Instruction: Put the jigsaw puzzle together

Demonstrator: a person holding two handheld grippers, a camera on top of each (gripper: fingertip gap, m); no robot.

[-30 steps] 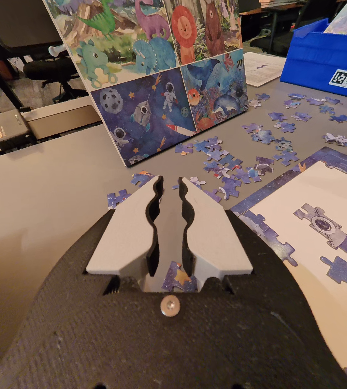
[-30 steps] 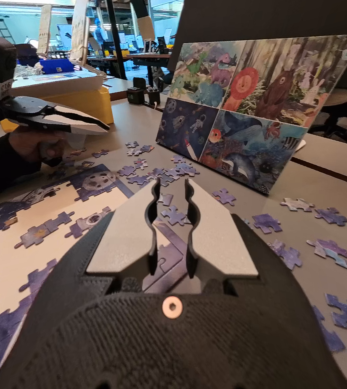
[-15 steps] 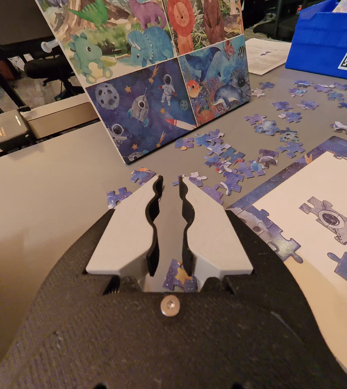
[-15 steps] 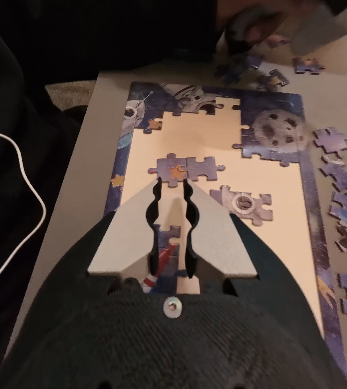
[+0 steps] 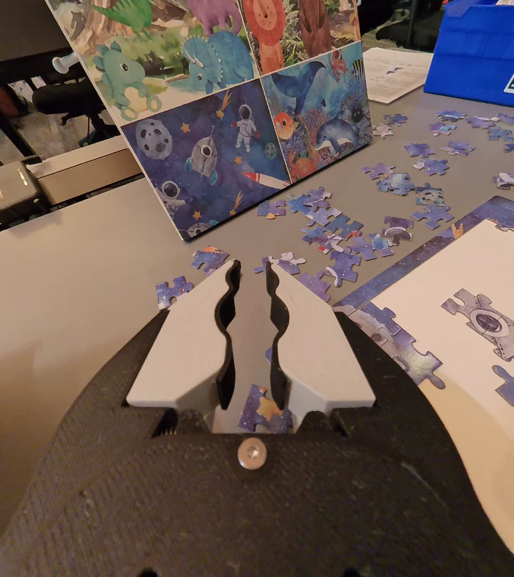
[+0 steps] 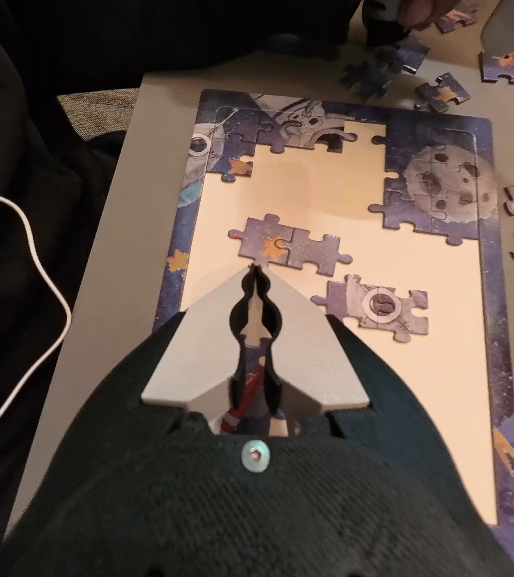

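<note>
My left gripper (image 5: 252,265) is open and holds nothing, low over the grey table. A blue piece with an orange star (image 5: 261,409) lies on the table under the base of its fingers, and loose blue puzzle pieces (image 5: 343,224) lie just ahead. My right gripper (image 6: 255,267) is shut and points down at the cream puzzle board (image 6: 311,187). Its tips sit at the lower tab of a joined pair of blue pieces with a star (image 6: 290,246). I cannot tell whether they pinch the tab. A piece with a red rocket (image 6: 249,384) lies under its fingers.
An upright picture box (image 5: 218,140) stands behind the loose pieces, with a blue bin (image 5: 483,46) at far right. On the board lie a porthole pair (image 6: 377,306) and a moon cluster (image 6: 436,187). A person's dark clothing (image 6: 15,156), a white cable (image 6: 46,281) and a hand (image 6: 411,12) border it. Across from one pair of fingers to the other is roughly 25 centimeters.
My right gripper swung from facing the picture box to pointing down over the board, and its jaws closed. My left gripper barely moved and stayed open.
</note>
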